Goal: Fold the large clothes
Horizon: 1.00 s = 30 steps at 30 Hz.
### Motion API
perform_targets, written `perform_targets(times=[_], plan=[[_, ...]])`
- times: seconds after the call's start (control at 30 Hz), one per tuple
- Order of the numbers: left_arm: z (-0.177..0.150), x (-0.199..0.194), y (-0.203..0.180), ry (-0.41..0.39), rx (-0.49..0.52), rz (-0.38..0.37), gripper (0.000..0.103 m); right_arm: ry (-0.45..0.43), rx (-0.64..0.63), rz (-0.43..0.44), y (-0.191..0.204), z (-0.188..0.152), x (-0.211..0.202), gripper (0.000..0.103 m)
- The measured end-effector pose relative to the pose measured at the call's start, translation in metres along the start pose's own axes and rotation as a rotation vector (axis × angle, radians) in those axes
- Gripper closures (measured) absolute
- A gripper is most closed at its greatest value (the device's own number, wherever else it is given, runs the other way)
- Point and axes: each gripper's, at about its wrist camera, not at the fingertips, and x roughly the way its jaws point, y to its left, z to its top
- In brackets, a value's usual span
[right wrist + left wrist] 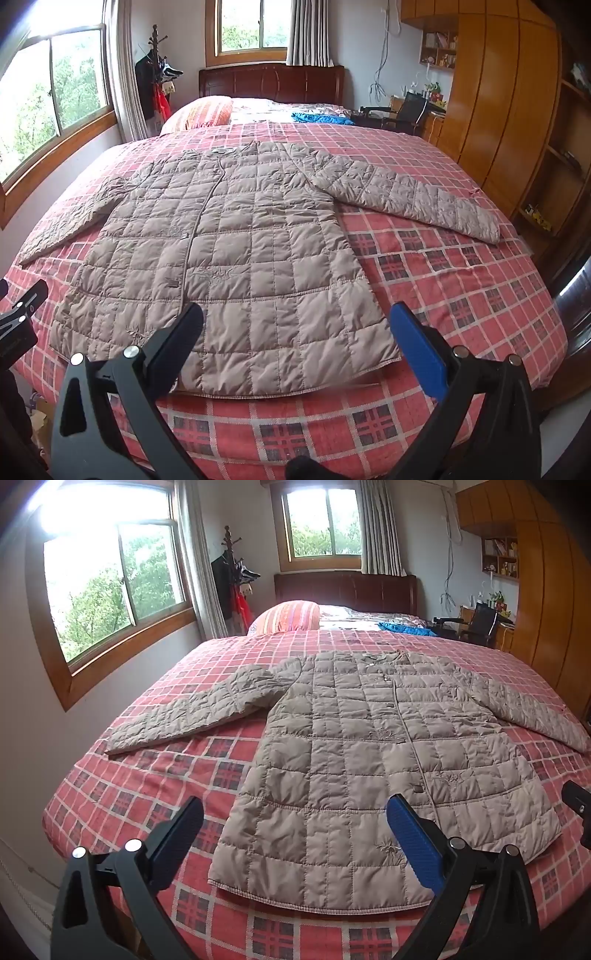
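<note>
Right, here we are at the foot of the bed [155,812], and the quilted beige jacket [369,760] is laid out flat, front side up, on the red plaid bedspread [443,266], its collar toward the dark wooden headboard [271,83] and its hem toward the cameras. Both sleeves are spread out to the sides: in the left wrist view the left sleeve [192,712] angles out toward the window wall, and in the right wrist view the right sleeve [417,195] runs off toward the wooden wardrobe [498,110]. The front placket [192,240] is closed and runs down the middle. The left claw [295,830] hovers over the hem's left corner, its fingers wide apart, nothing between them, not touching the cloth. The right claw [295,343] sits above the hem's right half, its fingers spread just as wide and gripping nothing. Each claw has one blue pad [421,354] and one black pad [177,343]. Up by the headboard there's a striped orange pillow [291,616] and a blue cloth [319,118], well apart from the jacket. A coat stand [157,74] with hanging clothes stands in the corner between the two windows.
</note>
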Motion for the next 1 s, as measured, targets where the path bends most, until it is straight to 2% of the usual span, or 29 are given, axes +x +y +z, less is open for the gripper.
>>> perform_targets(times=[1.0], plan=[[0.0,0.002,0.0,0.004,-0.013,0.004,0.004,-0.012,-0.001,0.005,0.005,0.0,0.001,0.003]])
